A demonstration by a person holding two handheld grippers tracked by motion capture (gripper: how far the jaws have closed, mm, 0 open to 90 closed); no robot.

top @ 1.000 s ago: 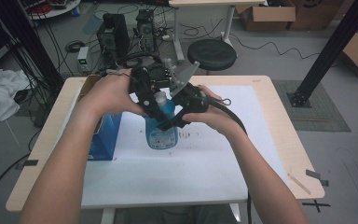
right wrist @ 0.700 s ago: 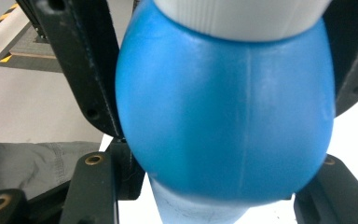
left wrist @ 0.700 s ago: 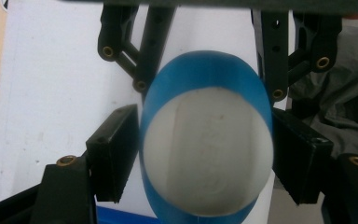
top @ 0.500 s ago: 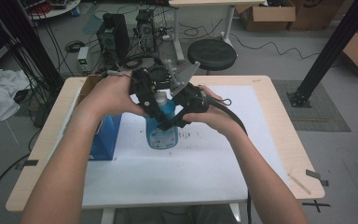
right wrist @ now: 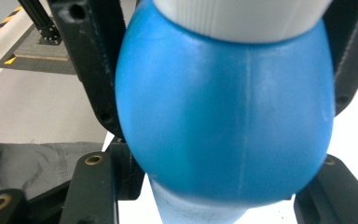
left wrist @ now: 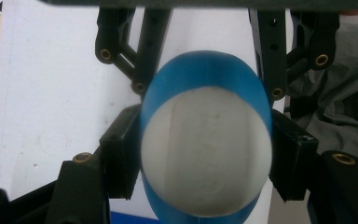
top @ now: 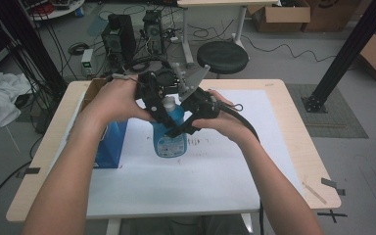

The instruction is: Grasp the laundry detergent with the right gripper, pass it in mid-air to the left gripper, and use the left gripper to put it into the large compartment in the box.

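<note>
- Bottle at the frame's centre in the high view — blue, white cap, held just above the white sheet.
- Left gripper clamps the bottle's top beside the cap; right gripper grips the blue shoulder below.
- Step in hand, I'd judge: bracing the bottle to work the cap.
- Next move calls for a steady lower grip — the upper jaws twisting or lifting, bottle kept upright.

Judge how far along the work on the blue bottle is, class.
Done: both grippers have reached the blue bottle, standing on the white mat. In hand: left gripper at its white cap, right gripper around the shoulder. Left: the cap is still on.
</note>
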